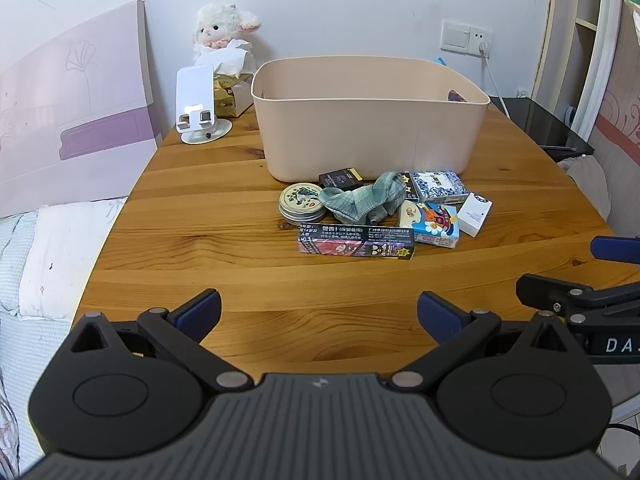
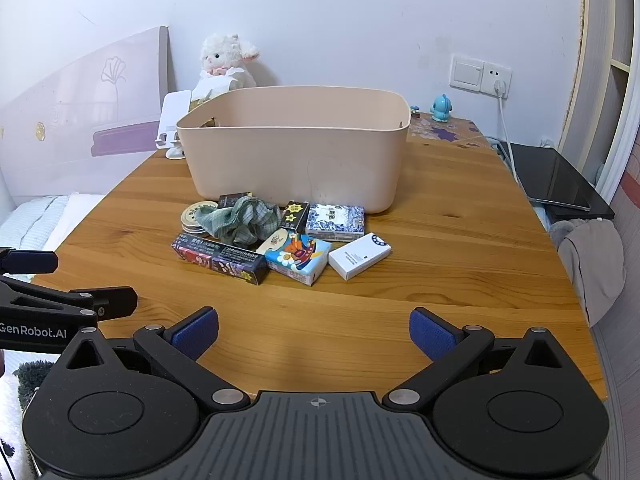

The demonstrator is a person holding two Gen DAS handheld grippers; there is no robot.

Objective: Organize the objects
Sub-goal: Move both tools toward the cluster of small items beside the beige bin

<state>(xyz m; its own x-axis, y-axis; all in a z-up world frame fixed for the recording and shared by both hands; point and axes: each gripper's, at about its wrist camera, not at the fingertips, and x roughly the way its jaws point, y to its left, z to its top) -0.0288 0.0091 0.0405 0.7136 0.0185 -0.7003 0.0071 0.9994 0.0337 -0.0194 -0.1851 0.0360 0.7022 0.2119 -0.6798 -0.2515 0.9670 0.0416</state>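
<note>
A beige plastic bin (image 1: 372, 128) (image 2: 296, 152) stands on the wooden table (image 1: 200, 208) (image 2: 440, 240). In front of it lies a pile: a round tin (image 1: 301, 202) (image 2: 194, 218), a green checked cloth (image 1: 366, 200) (image 2: 244, 220), a long dark box (image 1: 356, 242) (image 2: 220, 260), a colourful tissue pack (image 1: 434, 224) (image 2: 298, 258), a blue-white patterned box (image 1: 438, 186) (image 2: 335, 220), a white box (image 1: 475, 214) (image 2: 359, 255) and a small black box (image 1: 340, 178) (image 2: 235, 199). My left gripper (image 1: 319, 316) and right gripper (image 2: 314, 332) are open and empty, near the table's front edge, well short of the pile.
A white phone stand (image 1: 198, 106), a tissue box and a plush lamb (image 1: 224, 28) stand at the back left. A blue figurine (image 2: 441, 107) sits back right. A dark side table with a tablet (image 2: 556, 180) is to the right; a bed (image 1: 48, 260) to the left.
</note>
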